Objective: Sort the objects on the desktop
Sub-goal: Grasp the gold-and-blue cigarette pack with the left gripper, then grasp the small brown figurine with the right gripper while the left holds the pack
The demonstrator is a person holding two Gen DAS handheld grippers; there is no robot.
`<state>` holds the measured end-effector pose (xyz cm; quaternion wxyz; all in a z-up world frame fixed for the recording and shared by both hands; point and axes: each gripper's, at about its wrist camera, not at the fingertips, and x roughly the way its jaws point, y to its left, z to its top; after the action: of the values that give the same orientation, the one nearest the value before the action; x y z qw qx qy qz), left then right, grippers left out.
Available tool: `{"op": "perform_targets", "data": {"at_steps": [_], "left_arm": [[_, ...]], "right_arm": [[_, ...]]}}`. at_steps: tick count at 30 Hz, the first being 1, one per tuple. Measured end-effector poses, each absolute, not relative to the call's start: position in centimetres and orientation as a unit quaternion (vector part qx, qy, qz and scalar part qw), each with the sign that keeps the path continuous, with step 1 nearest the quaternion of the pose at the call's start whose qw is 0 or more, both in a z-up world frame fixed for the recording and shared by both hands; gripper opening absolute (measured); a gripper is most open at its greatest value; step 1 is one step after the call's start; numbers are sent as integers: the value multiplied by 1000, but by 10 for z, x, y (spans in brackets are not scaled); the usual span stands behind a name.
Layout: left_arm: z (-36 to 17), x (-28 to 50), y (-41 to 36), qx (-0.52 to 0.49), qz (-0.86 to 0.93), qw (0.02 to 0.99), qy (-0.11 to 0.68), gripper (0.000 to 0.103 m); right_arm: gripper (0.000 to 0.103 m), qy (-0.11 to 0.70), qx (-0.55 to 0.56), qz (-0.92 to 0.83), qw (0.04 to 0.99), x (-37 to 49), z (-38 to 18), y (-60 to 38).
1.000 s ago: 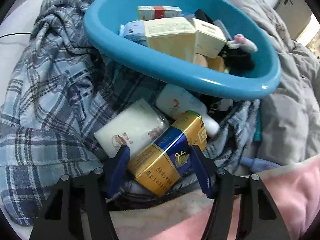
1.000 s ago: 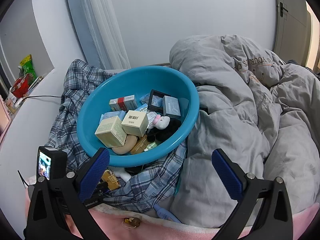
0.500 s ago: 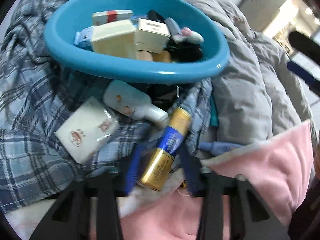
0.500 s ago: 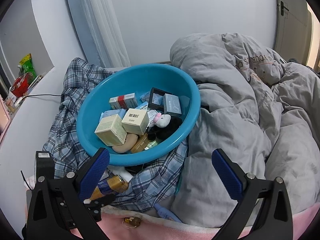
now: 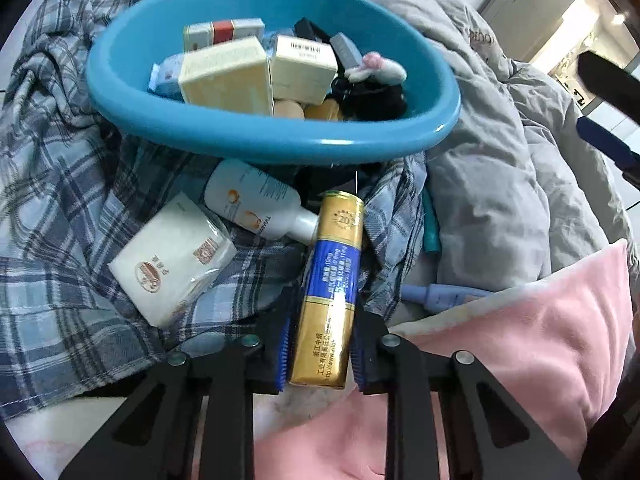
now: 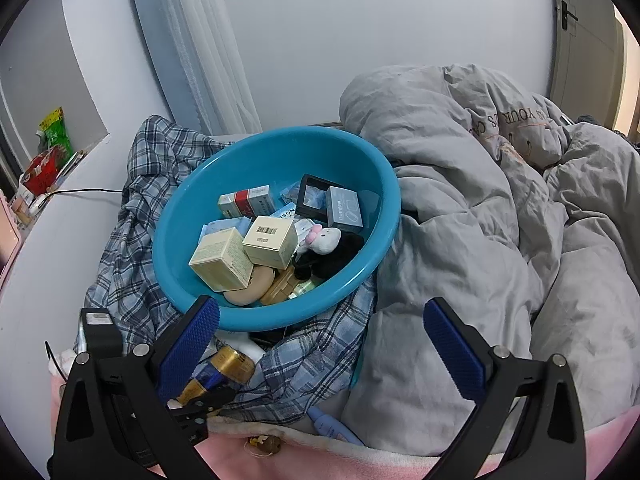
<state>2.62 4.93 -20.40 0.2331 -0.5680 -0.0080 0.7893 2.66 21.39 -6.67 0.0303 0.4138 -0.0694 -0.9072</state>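
- Presently, the gold and blue carton [image 5: 330,304] is clamped between the blue pads of the left gripper [image 5: 320,354], whose jaws are drawn in tight against its two narrow sides.
- Its near end is seated between the pads, and its long axis is aligned with the fingers, so that the far gold end is pointed straight ahead, away from the gripper.
- Directly ahead of that far end, and higher, the blue basin [image 5: 280,140] is found, already loaded with small boxes, a plush toy and other items; the near rim is what must be cleared, judging by the task.
- Ahead and to the left of the held carton, a white bottle [image 5: 256,204] and a white tissue pack [image 5: 172,256] are left lying on the plaid shirt [image 5: 60,208], both just short of the basin.
- The right gripper [image 6: 320,344] is held with its jaws spread wide and nothing between them; the basin is seen ahead of it and slightly left, with the grey duvet [image 6: 500,220] to its right.
- The left gripper is judged the nearer one to the loose items, since they lie just beside its fingers, while the right is kept farther back.
- A lift and a forward carry along the carton's own axis would be called for next.
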Motion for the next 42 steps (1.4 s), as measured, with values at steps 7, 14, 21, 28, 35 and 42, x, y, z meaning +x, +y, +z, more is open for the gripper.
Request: {"op": "perform_targets", "data": {"at_steps": [7, 14, 21, 28, 35, 42], "left_arm": [[-185, 31, 40, -560, 796, 229, -23, 25], [-187, 29, 36, -567, 796, 212, -25, 25], [-185, 30, 34, -562, 802, 199, -19, 25], [-189, 29, 33, -567, 798, 204, -27, 25], [-204, 26, 43, -578, 793, 194, -7, 25], [-201, 28, 37, -570, 800, 189, -17, 21]], "right_arm": [[102, -75, 414, -907, 26, 26, -67, 219], [73, 11, 461, -886, 47, 22, -84, 202], [49, -9, 532, -841, 98, 32, -133, 194], [34, 2, 587, -803, 100, 38, -179, 191], [34, -8, 589, -798, 130, 42, -176, 189], [34, 17, 612, -768, 188, 57, -183, 162]]}}
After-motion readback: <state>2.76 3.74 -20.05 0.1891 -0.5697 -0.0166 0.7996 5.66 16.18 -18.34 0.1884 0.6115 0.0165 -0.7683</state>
